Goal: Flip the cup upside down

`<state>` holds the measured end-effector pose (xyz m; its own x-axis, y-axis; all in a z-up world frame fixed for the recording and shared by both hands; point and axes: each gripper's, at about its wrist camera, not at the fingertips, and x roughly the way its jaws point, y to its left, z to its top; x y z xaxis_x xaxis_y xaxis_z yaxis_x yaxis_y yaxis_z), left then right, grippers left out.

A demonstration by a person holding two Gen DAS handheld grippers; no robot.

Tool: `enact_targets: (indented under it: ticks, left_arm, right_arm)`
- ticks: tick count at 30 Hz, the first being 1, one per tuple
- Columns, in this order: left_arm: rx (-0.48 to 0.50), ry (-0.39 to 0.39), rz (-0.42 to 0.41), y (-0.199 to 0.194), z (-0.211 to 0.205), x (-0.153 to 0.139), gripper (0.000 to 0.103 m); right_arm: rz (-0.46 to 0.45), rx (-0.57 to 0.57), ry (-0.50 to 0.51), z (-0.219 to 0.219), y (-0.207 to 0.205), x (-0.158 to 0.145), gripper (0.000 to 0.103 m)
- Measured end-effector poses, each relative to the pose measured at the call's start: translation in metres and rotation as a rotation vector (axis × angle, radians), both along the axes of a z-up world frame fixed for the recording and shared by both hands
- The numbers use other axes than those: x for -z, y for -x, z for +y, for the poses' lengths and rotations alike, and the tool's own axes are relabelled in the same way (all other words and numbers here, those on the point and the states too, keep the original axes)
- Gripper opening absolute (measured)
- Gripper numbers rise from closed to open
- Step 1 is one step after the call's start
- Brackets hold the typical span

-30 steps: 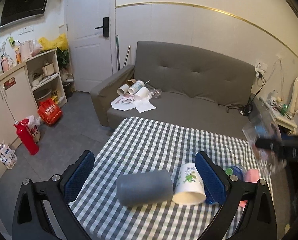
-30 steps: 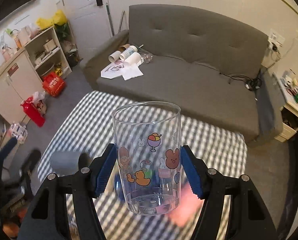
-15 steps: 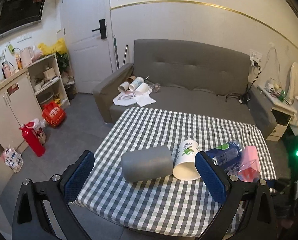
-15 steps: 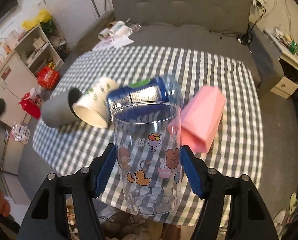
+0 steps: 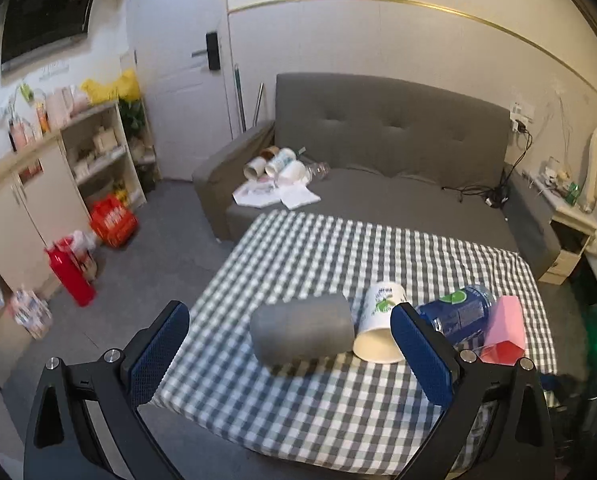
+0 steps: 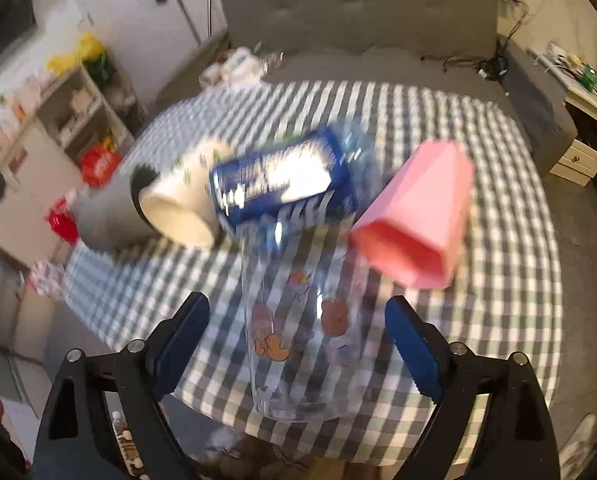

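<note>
A clear glass cup [image 6: 298, 320] with cartoon animal prints lies between the fingers of my right gripper [image 6: 298, 340], its base towards the camera and its rim pointing away over the checked table [image 6: 438, 120]. The jaws stand wide apart and do not touch the glass. The picture is motion-blurred. My left gripper [image 5: 290, 354] is open and empty, hovering near the table's front edge, in front of a grey cup [image 5: 302, 330] lying on its side. The glass cup is hidden in the left wrist view.
On the table lie the grey cup [image 6: 106, 216], a white paper cup [image 6: 182, 208] [image 5: 378, 328], a blue-labelled bottle [image 6: 282, 180] [image 5: 458, 312] and a pink cup [image 6: 414, 216] [image 5: 502, 328]. A grey sofa [image 5: 378, 152] stands behind; shelves [image 5: 98, 152] are at left.
My right gripper has opened and let go of the glass cup, which now sits lower and tilted. The left gripper has drawn back a little from the table.
</note>
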<state>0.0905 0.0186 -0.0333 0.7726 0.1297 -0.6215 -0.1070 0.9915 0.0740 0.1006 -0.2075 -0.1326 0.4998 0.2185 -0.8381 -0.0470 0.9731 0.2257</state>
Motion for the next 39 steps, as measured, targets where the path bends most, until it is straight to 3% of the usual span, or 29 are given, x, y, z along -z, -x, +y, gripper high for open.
enact_targets:
  ticks: [3,8,12,15,19,24,27,29,33,39]
  left_arm:
    - [0.035,-0.056,-0.024,0.006,-0.019,-0.015,0.103]
    - [0.117,0.001,0.019,0.009,-0.063,-0.018,0.103]
    - [0.128,0.075,0.094,0.009,-0.104,0.007,0.103]
    - [0.144,0.025,0.122,0.018,-0.131,0.036,0.103]
    - [0.168,0.005,0.175,0.024,-0.138,0.061,0.103]
    - [0.143,0.065,0.238,0.026,-0.135,0.092,0.103]
    - [0.19,0.106,0.297,0.026,-0.139,0.11,0.102]
    - [0.255,0.122,0.32,0.026,-0.141,0.116,0.102]
    - [0.29,0.176,0.329,0.021,-0.141,0.121,0.102]
    - [0.332,0.164,0.377,0.017,-0.149,0.139,0.102]
  right_arm:
    - [-0.078,0.017,0.02,-0.016,0.014,-0.024,0.09]
    - [-0.2,0.084,0.118,-0.054,0.048,-0.054,0.09]
    - [-0.233,0.146,0.147,-0.085,0.067,-0.057,0.09]
    - [-0.253,0.175,0.177,-0.103,0.076,-0.056,0.09]
    - [-0.245,0.199,0.164,-0.12,0.079,-0.047,0.09]
    - [-0.209,0.221,0.133,-0.124,0.077,-0.026,0.09]
    - [-0.186,0.231,0.094,-0.127,0.074,-0.016,0.09]
    - [-0.175,0.24,0.096,-0.128,0.07,-0.011,0.09]
    - [-0.184,0.256,0.129,-0.131,0.066,-0.009,0.09]
    - [-0.148,0.277,0.158,-0.133,0.059,0.003,0.09]
